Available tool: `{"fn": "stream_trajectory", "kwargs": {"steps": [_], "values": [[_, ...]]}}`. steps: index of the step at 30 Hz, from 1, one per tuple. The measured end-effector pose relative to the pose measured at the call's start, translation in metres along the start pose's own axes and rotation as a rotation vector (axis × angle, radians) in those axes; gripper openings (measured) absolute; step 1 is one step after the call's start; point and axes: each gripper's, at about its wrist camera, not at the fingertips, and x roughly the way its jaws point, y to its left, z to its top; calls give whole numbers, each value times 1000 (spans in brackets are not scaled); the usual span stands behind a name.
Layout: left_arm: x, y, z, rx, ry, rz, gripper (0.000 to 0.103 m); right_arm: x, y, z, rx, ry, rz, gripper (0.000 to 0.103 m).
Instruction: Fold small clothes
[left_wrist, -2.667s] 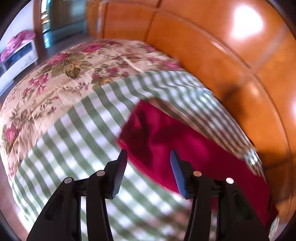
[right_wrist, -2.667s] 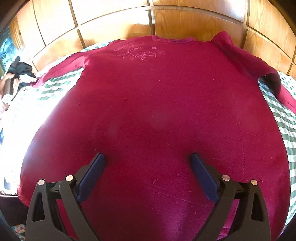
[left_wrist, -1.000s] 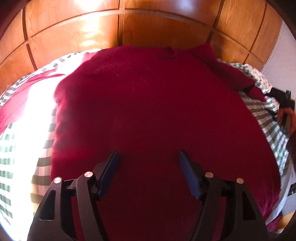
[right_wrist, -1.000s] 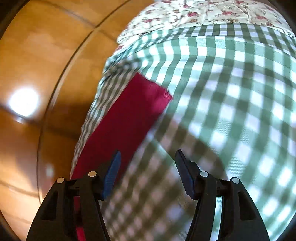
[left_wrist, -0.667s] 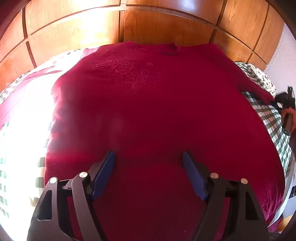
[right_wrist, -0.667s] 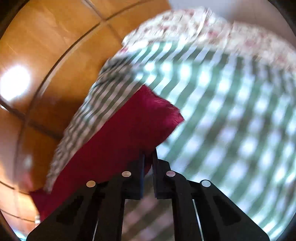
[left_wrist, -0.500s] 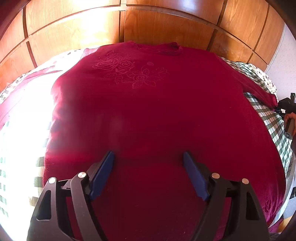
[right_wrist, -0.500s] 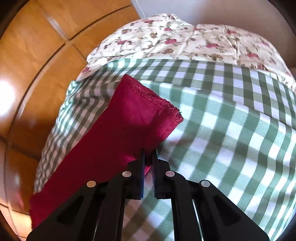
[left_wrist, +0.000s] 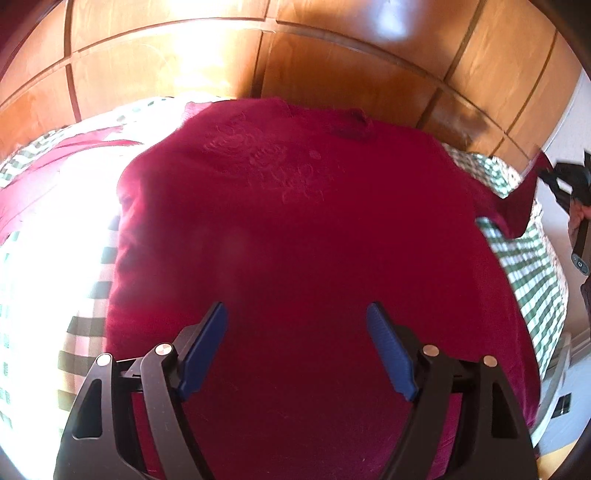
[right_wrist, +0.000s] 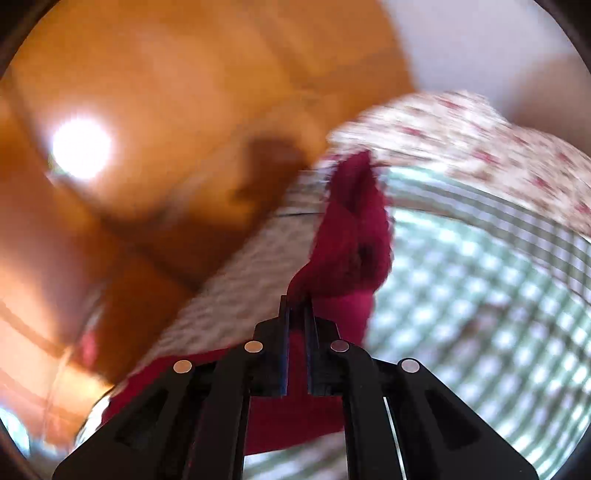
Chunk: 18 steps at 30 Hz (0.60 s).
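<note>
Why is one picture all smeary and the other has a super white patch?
Right wrist view: motion blur smears the checked sheet and the red sleeve that the right gripper pinches. Left wrist view: sunlight washes out the sheet beside the red sweater.

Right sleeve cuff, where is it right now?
In the right wrist view the cuff is pinched in the right gripper, lifted off the checked sheet near the wooden headboard. In the left wrist view it shows at far right.
</note>
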Motion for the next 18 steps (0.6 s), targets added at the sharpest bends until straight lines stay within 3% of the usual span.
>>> {"fn": "stream_trajectory", "kwargs": {"steps": [5,8,11,15,17,18], "values": [[-12,11,8,-30,-35,-24,77,14,129,-38,-198,93,235,5],[-16,21,14,-69,-45,-51,76,26,208,-81,-328,177,358,5],[-19,31,22,-106,-39,-95,67,37,259,-121,-423,259,434,5],[-20,42,33,-141,-50,-125,64,44,304,-163,-525,339,496,8],[-20,45,38,-152,-60,-126,64,42,310,-169,-532,343,509,38],[-19,48,41,-160,-64,-130,64,41,308,-168,-520,332,512,62]]}}
